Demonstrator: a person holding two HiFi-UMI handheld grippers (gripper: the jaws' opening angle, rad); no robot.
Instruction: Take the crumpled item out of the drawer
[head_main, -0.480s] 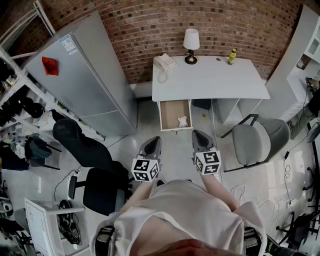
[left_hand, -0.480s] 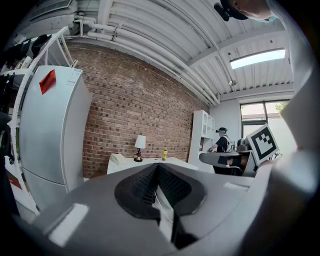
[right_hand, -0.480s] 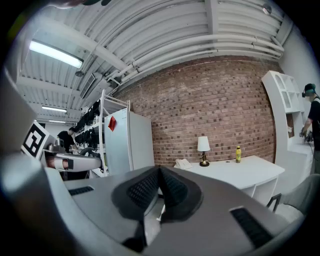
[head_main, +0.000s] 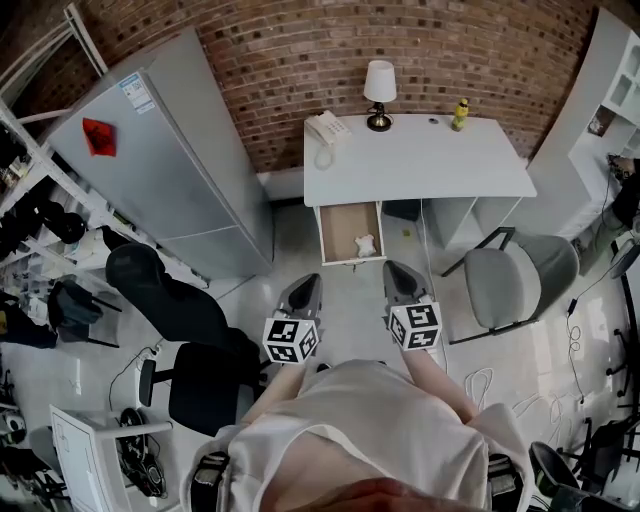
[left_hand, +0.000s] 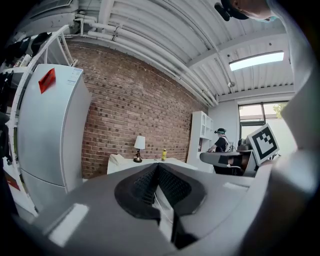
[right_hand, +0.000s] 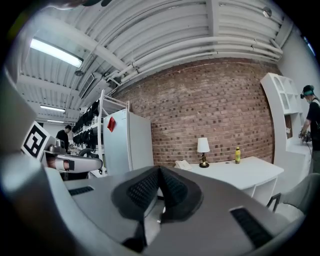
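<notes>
A white crumpled item (head_main: 365, 243) lies in the open drawer (head_main: 350, 232) that is pulled out from under the white desk (head_main: 415, 156), seen in the head view. My left gripper (head_main: 306, 284) and right gripper (head_main: 394, 271) hang side by side above the floor, short of the drawer's front. Both are shut with nothing between their jaws. In the left gripper view the left gripper (left_hand: 156, 169) has its pads together, and the right gripper (right_hand: 159, 172) looks the same in the right gripper view. The drawer is hidden in both gripper views.
On the desk stand a lamp (head_main: 379, 93), a telephone (head_main: 329, 127) and a yellow bottle (head_main: 461, 113). A grey cabinet (head_main: 165, 160) stands left of the desk, a grey chair (head_main: 520, 283) to the right and black office chairs (head_main: 180, 310) at the left.
The head view has shifted very slightly; both grippers keep their places and stay shut.
</notes>
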